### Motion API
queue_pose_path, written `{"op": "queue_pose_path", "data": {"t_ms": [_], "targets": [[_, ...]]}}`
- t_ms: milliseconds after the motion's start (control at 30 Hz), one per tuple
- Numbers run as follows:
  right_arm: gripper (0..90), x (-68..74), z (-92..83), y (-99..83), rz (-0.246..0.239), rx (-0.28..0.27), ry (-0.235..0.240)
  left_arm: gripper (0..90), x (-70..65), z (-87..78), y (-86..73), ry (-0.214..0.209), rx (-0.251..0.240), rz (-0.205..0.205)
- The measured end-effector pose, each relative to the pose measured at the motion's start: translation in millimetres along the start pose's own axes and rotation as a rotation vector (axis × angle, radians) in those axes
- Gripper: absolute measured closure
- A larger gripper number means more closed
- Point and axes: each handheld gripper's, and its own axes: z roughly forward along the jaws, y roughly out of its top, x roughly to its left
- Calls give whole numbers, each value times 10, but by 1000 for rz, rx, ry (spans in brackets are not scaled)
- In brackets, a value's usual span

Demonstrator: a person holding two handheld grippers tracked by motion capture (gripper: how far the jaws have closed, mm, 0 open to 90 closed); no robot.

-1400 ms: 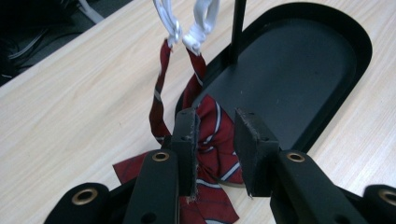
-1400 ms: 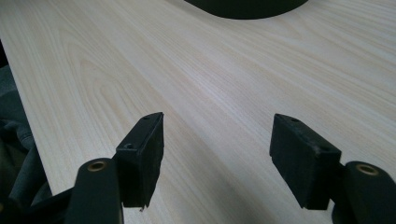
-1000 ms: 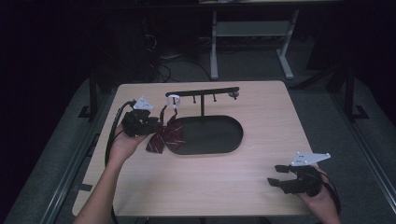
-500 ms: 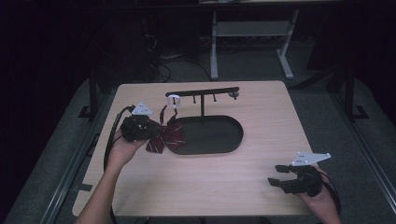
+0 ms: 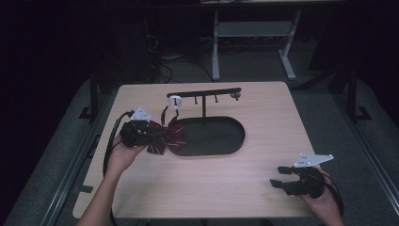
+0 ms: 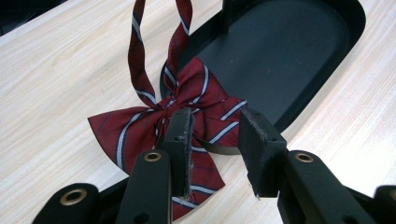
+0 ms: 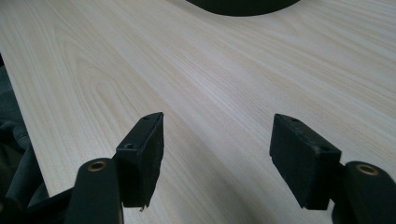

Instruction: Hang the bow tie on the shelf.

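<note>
pale wood-grain counter (image 5: 197,188), carrying a black oval metal stand base (image 5: 211,136) with an upright post and hook bar (image 5: 203,92). dark red striped fabric bow tie (image 6: 187,116): lies across the base's left rim and onto the counter, neck strap rising toward the bar; judged light, soft and limp, best pinched at the thick centre knot. left gripper (image 6: 215,140) fingers part open around the bow's lower wing, not visibly clamping; right gripper (image 7: 217,154) fingers wide open, empty, over bare counter well apart.

Dark red bow tie (image 6: 187,116) with pale diagonal stripes is lying spread flat across the left rim of the black oval tray (image 6: 299,60), its neck strap (image 6: 140,70) rising upward.
</note>
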Motion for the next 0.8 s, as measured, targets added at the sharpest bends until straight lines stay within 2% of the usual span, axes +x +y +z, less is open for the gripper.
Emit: {"op": "queue_pose_path", "data": {"t_ms": [133, 800], "targets": [[347, -3, -3, -3, 1, 1, 0, 641, -5, -19, -19, -2, 6, 9], [347, -9, 4, -7, 1, 1, -1, 602, -64, -55, -169, -12, 4, -3]]}}
